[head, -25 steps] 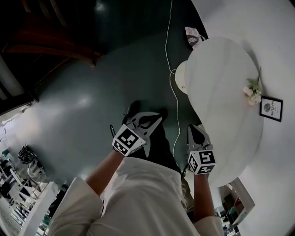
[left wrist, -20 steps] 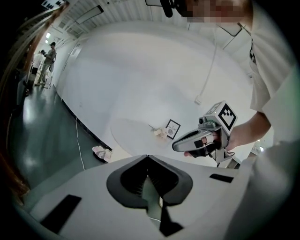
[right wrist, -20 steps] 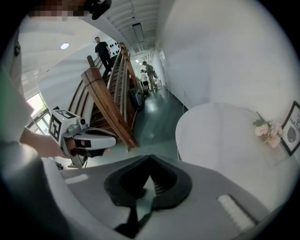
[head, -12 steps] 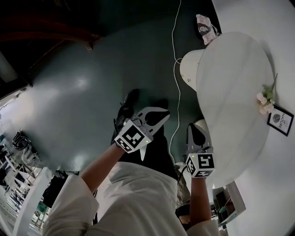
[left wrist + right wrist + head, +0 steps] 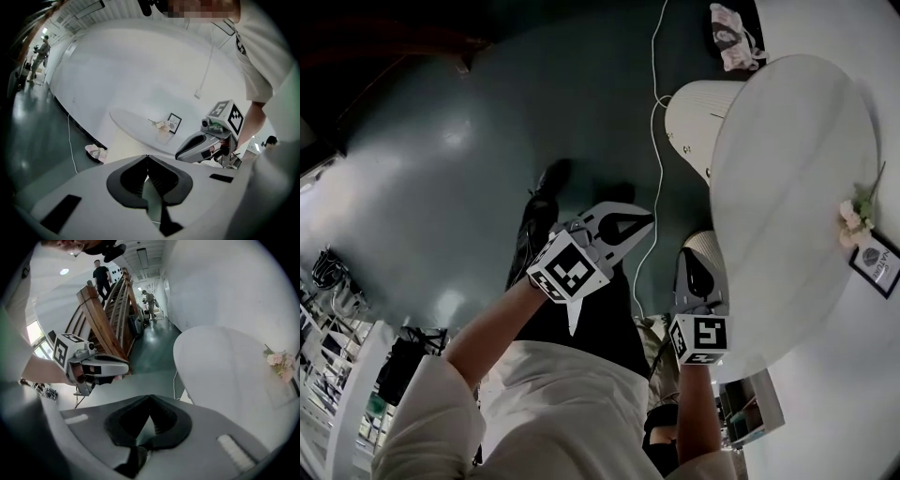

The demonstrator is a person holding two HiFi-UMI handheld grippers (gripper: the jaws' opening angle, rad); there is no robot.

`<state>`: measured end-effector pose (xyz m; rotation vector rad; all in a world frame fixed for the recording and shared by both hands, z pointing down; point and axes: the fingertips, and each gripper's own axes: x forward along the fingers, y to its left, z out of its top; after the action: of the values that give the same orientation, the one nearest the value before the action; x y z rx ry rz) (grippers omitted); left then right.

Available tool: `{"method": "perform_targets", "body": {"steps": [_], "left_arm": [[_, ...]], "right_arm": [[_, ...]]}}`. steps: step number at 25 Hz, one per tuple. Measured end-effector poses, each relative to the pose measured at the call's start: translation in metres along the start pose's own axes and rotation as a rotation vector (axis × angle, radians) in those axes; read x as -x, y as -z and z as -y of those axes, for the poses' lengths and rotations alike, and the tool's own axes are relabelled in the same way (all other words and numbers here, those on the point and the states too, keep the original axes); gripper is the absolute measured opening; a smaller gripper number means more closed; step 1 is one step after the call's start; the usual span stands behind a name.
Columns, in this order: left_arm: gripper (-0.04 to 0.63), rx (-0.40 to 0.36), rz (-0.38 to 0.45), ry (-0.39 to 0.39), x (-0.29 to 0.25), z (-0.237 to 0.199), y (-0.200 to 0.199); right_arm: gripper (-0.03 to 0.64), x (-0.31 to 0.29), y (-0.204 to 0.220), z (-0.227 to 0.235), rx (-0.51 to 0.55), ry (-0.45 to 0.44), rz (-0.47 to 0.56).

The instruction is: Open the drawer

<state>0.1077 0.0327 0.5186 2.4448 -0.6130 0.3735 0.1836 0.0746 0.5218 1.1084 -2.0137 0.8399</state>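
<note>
Currently, left gripper (image 5: 643, 221) and right gripper (image 5: 691, 256) hang beside the round white bench (image 5: 787, 169) — fingers (image 5: 126, 180) of each pressed together, nothing held; right one nearer the bench.

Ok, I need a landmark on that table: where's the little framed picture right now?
In the head view the framed picture stands at the far right, on the white table, just beside the flowers.

Round white worktop (image 5: 787, 187) mostly bare, flowers (image 5: 856, 216) and framed picture (image 5: 879, 265) at its rim, open floor (image 5: 441, 169) beside it, white cable (image 5: 657, 122) alongside
</note>
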Motion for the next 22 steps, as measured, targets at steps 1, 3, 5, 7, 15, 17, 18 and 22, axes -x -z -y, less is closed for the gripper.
{"method": "perform_targets", "body": {"steps": [1,3,5,7,15,17,18,22], "left_arm": [[0.008,0.003,0.004,0.004,-0.004,-0.002,0.003],[0.008,0.004,0.007,0.016,-0.011,-0.005,0.009],[0.008,0.0,0.011,0.031,-0.018,-0.007,0.015],[0.008,-0.004,0.022,0.042,-0.024,-0.007,0.02],[0.008,-0.018,0.058,0.087,-0.057,-0.009,0.038],[0.008,-0.015,0.067,0.098,-0.064,-0.009,0.041],[0.008,-0.014,0.072,0.102,-0.068,-0.009,0.043],[0.008,-0.015,0.087,0.106,-0.081,-0.014,0.049]], "right_arm": [[0.011,-0.004,0.005,0.0,0.01,0.002,-0.006],[0.011,-0.011,0.012,0.001,0.034,0.006,-0.015],[0.011,-0.017,0.018,0.001,0.052,0.013,-0.024],[0.011,-0.024,0.027,0.0,0.058,0.011,-0.037],[0.011,-0.052,0.055,0.006,0.08,0.006,-0.059],[0.011,-0.058,0.06,0.01,0.079,0.011,-0.058],[0.011,-0.061,0.062,0.012,0.08,0.013,-0.057],[0.011,-0.07,0.074,0.017,0.084,0.015,-0.054]]}}
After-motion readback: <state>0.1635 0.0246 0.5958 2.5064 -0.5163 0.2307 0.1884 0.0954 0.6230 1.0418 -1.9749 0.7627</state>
